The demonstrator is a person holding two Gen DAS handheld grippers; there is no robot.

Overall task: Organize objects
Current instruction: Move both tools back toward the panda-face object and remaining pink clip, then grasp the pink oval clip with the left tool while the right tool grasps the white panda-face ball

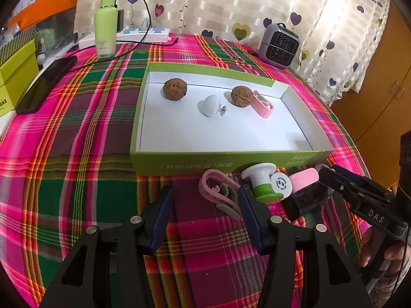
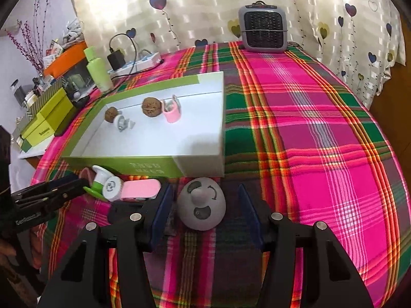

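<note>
A green box with a white inside [image 1: 143, 118] [image 2: 221, 118] holds two walnuts [image 1: 175, 88] [image 1: 241, 96], a white knob [image 1: 210, 104] and a pink holder [image 1: 263, 105]. Loose items lie on the cloth before the box: a pink clip [image 1: 218, 187], a white-green stopper [image 1: 262, 182] [image 2: 99, 179], a white round cap [image 1: 281, 184] [image 2: 113, 187], a pink piece [image 1: 304, 179] [image 2: 141, 188]. My left gripper [image 1: 205, 205] is open and empty, just left of the clip. My right gripper [image 2: 203, 208] is open around a grey face stone [image 2: 201, 206], apart from its sides.
A plaid cloth [image 2: 308, 128] covers the table. A small grey heater [image 1: 278, 46] [image 2: 263, 29] stands at the back. A green bottle [image 1: 105, 28], a power strip [image 1: 128, 37], a black phone [image 1: 46, 84] and green boxes [image 1: 15, 74] sit at the left.
</note>
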